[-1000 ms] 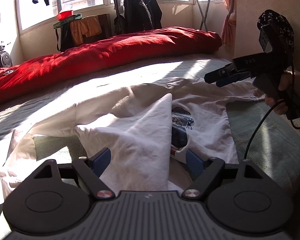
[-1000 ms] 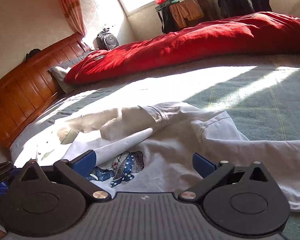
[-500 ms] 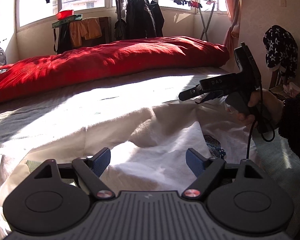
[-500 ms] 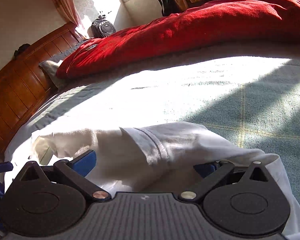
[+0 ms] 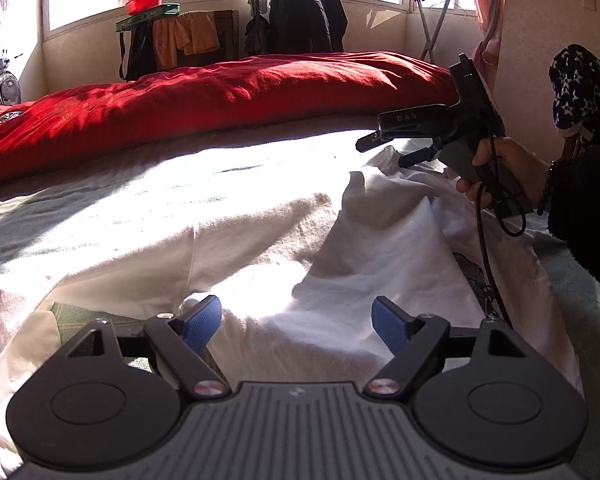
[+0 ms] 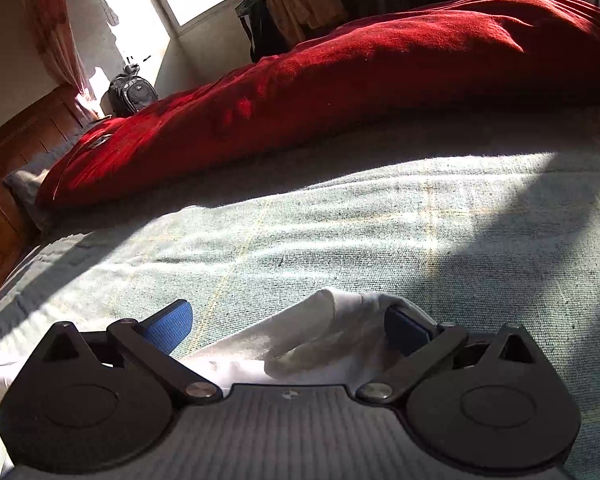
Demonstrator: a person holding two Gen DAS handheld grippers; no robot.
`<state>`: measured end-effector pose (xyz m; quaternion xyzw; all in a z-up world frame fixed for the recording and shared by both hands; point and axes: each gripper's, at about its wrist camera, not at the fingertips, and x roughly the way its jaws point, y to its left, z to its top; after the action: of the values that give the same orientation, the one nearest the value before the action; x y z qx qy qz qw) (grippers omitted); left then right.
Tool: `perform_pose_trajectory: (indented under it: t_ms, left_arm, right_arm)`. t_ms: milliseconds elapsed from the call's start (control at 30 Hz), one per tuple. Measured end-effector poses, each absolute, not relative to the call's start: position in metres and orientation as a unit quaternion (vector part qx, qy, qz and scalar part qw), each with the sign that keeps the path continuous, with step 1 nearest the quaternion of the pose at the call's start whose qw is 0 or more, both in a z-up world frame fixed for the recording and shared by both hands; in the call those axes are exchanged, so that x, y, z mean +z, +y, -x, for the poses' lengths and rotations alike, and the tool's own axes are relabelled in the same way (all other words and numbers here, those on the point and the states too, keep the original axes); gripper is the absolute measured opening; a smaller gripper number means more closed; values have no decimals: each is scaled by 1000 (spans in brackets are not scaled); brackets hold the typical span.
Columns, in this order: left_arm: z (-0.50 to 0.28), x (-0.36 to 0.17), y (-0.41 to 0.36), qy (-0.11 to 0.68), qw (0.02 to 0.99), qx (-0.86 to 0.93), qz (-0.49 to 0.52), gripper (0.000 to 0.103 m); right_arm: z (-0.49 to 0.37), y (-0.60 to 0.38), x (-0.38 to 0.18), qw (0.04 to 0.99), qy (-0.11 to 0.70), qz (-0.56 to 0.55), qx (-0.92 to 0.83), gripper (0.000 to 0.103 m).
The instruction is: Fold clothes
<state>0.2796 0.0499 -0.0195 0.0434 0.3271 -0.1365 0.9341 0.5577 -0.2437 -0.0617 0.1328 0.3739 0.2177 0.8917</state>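
A white T-shirt (image 5: pixel 284 240) with a dark blue print (image 5: pixel 474 276) lies rumpled on the bed. My left gripper (image 5: pixel 298 322) is open low over the shirt's body, with cloth between its blue pads. My right gripper (image 5: pixel 380 152) shows in the left wrist view at the right, held in a hand, open over the shirt's far edge. In the right wrist view my right gripper (image 6: pixel 288 324) is open with a bunched white fold of the shirt (image 6: pixel 340 340) lying between its pads, against the right one.
A pale green bedspread (image 6: pixel 380 232) covers the bed. A long red duvet (image 5: pixel 220 96) lies along its far side. A wooden headboard (image 6: pixel 4 160) is at the left. A drying rack with dark clothes (image 5: pixel 300 12) stands by the window.
The left gripper moved forward low over the shirt. The right gripper moved down and forward to the shirt's far edge, and a fold now lies between its pads. Both stay open.
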Motion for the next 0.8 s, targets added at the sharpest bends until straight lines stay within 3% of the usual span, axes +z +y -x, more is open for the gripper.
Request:
perform_pose_trajectory:
  t_ms: [400, 600, 800]
  left_arm:
    - [-219, -11, 43, 347, 922, -172, -20, 83]
    - [-173, -14, 26, 347, 919, -183, -24, 86]
    - [-143, -24, 18, 359, 917, -172, -8, 86]
  right_arm:
    - [-414, -252, -4, 847, 424, -105, 302, 103]
    - [-309, -259, -19, 828, 442, -125, 322, 103]
    - [-248, -279, -59, 804, 445, -244, 310, 103]
